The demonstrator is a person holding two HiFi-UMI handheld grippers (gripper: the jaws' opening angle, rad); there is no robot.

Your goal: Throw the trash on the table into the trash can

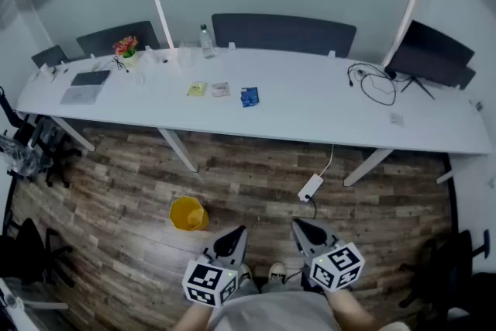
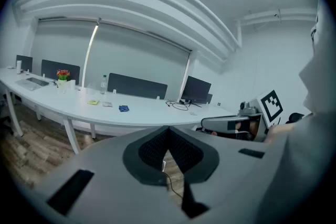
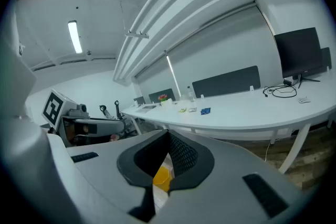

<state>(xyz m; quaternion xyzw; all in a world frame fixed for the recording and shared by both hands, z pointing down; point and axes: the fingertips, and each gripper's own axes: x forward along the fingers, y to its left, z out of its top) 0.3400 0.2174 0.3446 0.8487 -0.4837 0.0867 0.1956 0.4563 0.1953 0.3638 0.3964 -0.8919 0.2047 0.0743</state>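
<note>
Judged to be at the very start: standing back, nothing picked up yet. Holding nothing in the left tongs (image 1: pixel 235 233), shut tip to tip; likewise the right tongs (image 1: pixel 301 227), shut and empty. Through the gap below the right tongs' closed tips, only a patch of yellow from the trash can (image 1: pixel 187 214) beyond, not anything gripped. Well ahead of both tongs, on the long white desk (image 1: pixel 310 116): a yellow wrapper (image 1: pixel 197 90), a pale wrapper (image 1: pixel 221 89) just beside it, then a blue wrapper (image 1: pixel 249 96), all slightly toward the left tongs' side. Down on the floor (image 1: pixel 116 190), near the left tongs and a little outward of them, between tongs and desk: the trash can, upright. Next, probably: move forward to the desk, spread one pair of tongs, lower over a wrapper and pinch. Flat, thin, likely slippery; best taken at a raised edge, then carried back and let go above the trash can.
</note>
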